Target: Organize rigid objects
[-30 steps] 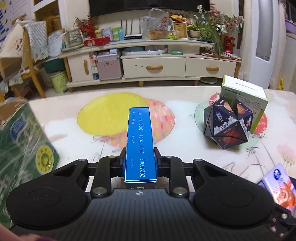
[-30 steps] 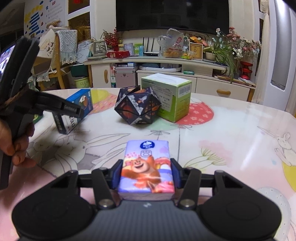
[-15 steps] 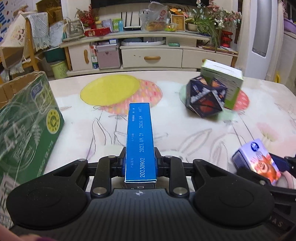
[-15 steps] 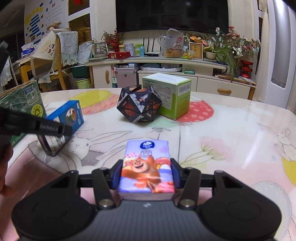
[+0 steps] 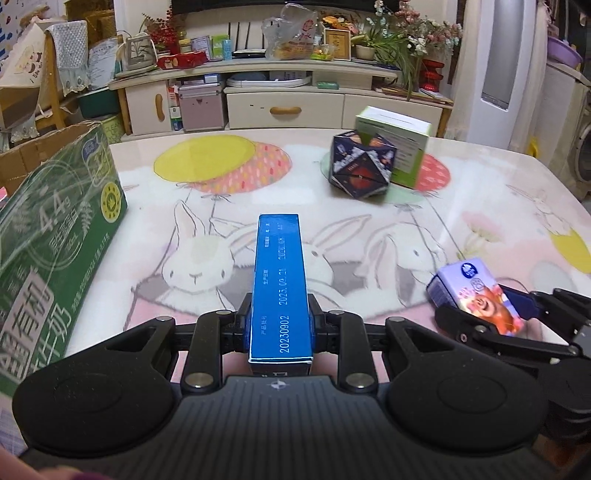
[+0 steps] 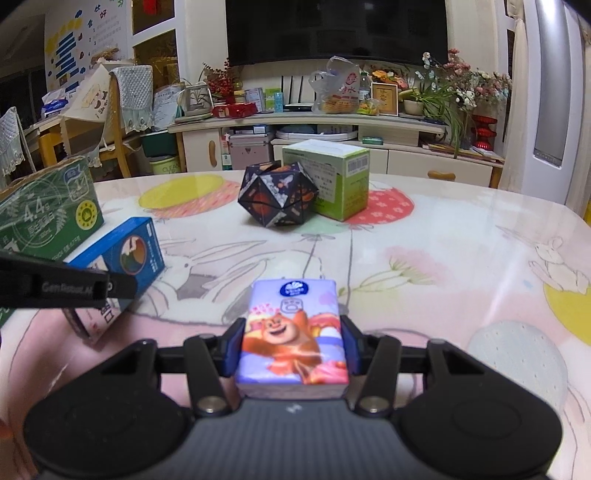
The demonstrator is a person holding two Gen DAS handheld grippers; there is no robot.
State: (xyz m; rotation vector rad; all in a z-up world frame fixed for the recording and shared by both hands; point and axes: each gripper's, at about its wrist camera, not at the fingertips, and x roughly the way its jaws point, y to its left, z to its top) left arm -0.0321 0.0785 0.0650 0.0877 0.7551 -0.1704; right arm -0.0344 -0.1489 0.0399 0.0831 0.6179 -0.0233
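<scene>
Both pulled back; left claw [image 5: 280, 328] clamps blue box [image 5: 279, 280], right claw [image 6: 291, 345] tissue pack [image 6: 291, 332].

Behind the worktop [image 5: 480, 206], with its printed rabbit and balloon cloth, a long cream TV cabinet [image 6: 306, 125] runs along the far wall. Above the cabinet hangs a dark television [image 6: 332, 31]. On the cabinet's top stand a white plastic bag of snacks [image 6: 338, 90], a framed certificate [image 6: 384, 99] just right of the bag, and a red tin [image 6: 234, 109] toward the left. A potted plant with trailing leaves [image 6: 439, 101] sits near the cabinet's right end, with a red vase [image 6: 484, 131] beyond it. Left of the cabinet stands a wooden chair draped in lace cloth [image 6: 129, 99], and a green bin [image 6: 164, 166] rests on the floor between chair and cabinet.
</scene>
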